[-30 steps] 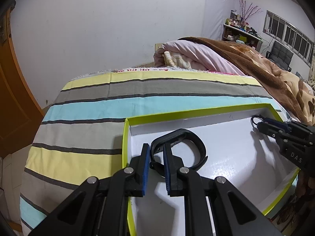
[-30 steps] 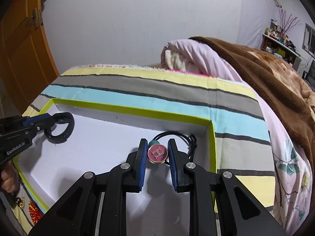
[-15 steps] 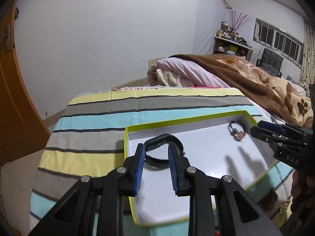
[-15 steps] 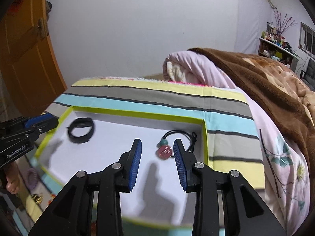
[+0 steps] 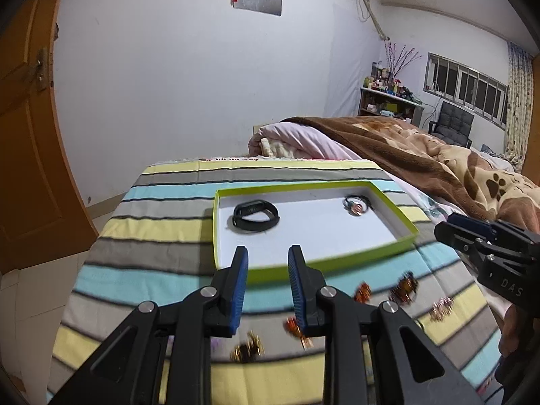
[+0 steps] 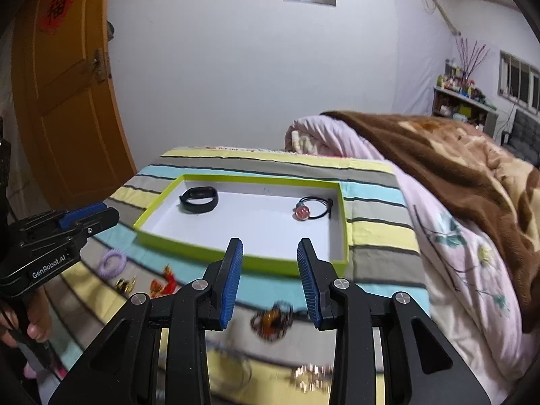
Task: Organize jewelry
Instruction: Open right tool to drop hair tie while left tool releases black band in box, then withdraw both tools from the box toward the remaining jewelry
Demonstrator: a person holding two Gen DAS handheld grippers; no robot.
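Bedspread tray (wristband, pendant)

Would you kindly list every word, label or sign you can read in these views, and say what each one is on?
"GenRobot.AI": white print on the left gripper body, right wrist view.
"DAS": partial white print on the right gripper body, left wrist view; the rest is cut off.
"福": dark character on the red paper stuck to the door.
Red print along the blanket edge: too small to read.
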